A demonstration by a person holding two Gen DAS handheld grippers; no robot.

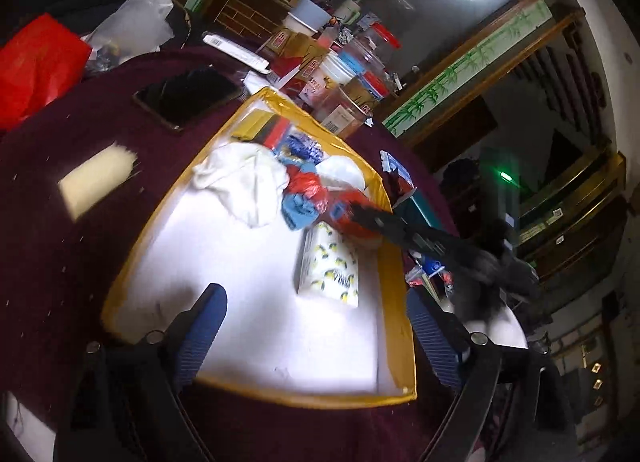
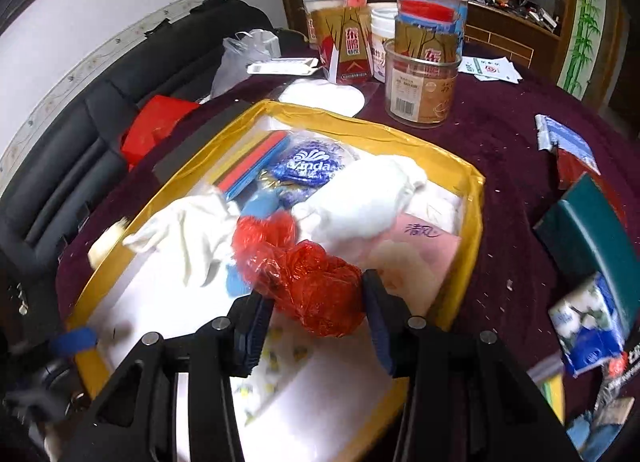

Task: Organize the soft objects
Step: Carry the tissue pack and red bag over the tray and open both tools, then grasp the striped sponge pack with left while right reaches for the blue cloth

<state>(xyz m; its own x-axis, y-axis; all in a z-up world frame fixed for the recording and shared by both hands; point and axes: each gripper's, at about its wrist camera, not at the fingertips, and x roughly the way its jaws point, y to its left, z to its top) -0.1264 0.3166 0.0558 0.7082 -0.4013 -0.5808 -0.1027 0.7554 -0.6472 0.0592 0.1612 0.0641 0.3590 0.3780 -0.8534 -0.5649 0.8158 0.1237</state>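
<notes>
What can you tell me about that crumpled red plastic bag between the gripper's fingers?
The red plastic bag is thin, glossy and see-through, scrunched into a wrinkled wad. It sits between the right gripper's blue pads, which press on its sides, over the white floor of the yellow-rimmed box. Behind it lie white cloths and a blue cloth.

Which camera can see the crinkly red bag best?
The right wrist view. There the red bag sits big and close, right between the right gripper fingers, above the yellow tray. In the left wrist view the red bag looks small, partly hidden behind that gripper's arm.
</notes>
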